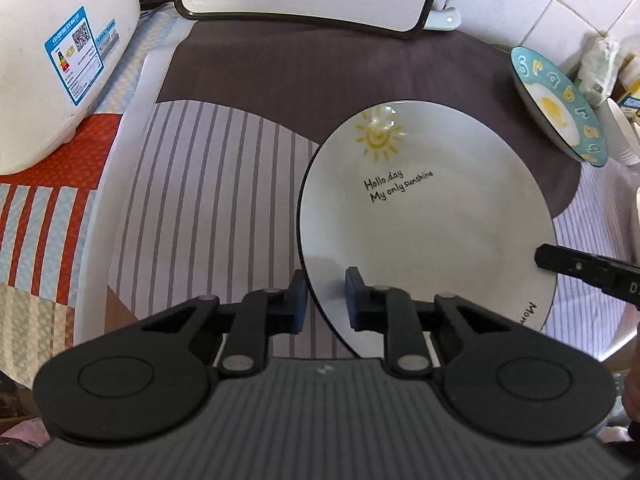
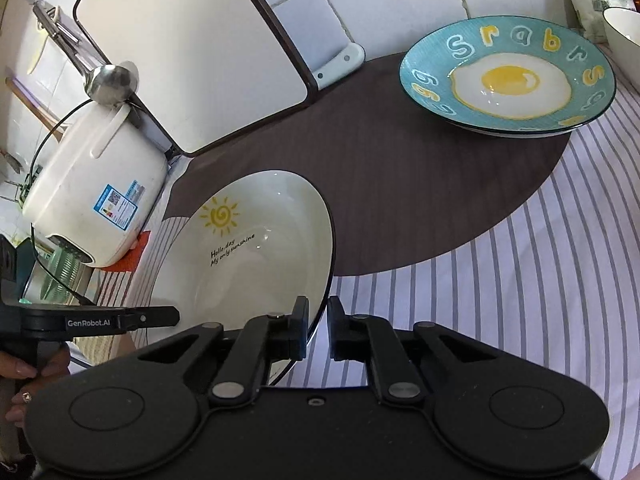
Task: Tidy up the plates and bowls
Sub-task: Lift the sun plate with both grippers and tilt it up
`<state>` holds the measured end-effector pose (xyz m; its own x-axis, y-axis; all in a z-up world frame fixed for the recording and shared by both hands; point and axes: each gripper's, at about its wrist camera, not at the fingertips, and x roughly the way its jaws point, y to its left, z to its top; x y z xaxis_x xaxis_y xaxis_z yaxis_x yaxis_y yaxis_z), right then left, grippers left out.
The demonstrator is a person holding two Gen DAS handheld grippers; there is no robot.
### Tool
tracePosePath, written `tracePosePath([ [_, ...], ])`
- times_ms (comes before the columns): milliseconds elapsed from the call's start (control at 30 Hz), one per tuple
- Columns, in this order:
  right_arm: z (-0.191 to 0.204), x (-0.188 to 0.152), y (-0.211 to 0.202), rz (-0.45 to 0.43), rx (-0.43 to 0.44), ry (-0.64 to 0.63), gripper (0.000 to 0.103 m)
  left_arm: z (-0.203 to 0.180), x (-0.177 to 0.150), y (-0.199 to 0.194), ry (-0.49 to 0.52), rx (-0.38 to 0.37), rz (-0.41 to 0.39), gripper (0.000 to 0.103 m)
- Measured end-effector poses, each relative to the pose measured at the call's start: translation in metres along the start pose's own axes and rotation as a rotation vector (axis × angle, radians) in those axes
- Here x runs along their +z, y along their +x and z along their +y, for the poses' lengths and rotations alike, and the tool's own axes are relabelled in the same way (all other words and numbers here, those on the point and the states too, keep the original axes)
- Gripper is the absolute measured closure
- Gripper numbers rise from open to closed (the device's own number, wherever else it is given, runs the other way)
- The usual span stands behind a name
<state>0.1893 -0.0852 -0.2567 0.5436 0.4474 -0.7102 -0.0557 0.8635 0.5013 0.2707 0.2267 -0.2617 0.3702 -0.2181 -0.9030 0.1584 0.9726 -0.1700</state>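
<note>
between both pairs of jaws, one white sun plate, lifted and tilted over the striped mat.
left gripper and right gripper each straddle its rim, slightly spread; actual contact is unclear. one teal egg plate rests beyond; one white bowl is cut off.

A white rice cooker with a blue sticker stands on a red striped cloth. A white board leans on the tiled wall. A metal ladle hangs near the cooker. A brown and striped mat covers the table.
</note>
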Motion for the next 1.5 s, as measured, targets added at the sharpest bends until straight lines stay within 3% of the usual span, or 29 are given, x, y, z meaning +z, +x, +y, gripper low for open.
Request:
tracePosePath([
  [433, -0.006, 0.003, 0.014, 0.027, 0.028, 0.028, 0.089, -0.018, 0.002, 0.001, 0.038, 0.060, 0.045, 0.079],
  [700, -0.016, 0.000, -0.020, 0.011, 0.007, 0.027, 0.088, -0.047, -0.004, -0.011, 0.079, 0.010, 0.050, 0.079],
  [1067, -0.059, -0.019, -0.100, -0.084, -0.075, 0.128, 0.088, -0.126, -0.002, -0.014, 0.243, -0.108, 0.088, 0.079],
  [1267, -0.086, -0.035, -0.120, -0.127, -0.116, 0.200, 0.088, -0.161, 0.002, -0.005, 0.335, -0.135, 0.108, 0.079],
  [1500, -0.106, -0.040, -0.129, -0.151, -0.167, 0.200, 0.088, -0.184, 0.005, 0.008, 0.393, -0.155, 0.128, 0.079],
])
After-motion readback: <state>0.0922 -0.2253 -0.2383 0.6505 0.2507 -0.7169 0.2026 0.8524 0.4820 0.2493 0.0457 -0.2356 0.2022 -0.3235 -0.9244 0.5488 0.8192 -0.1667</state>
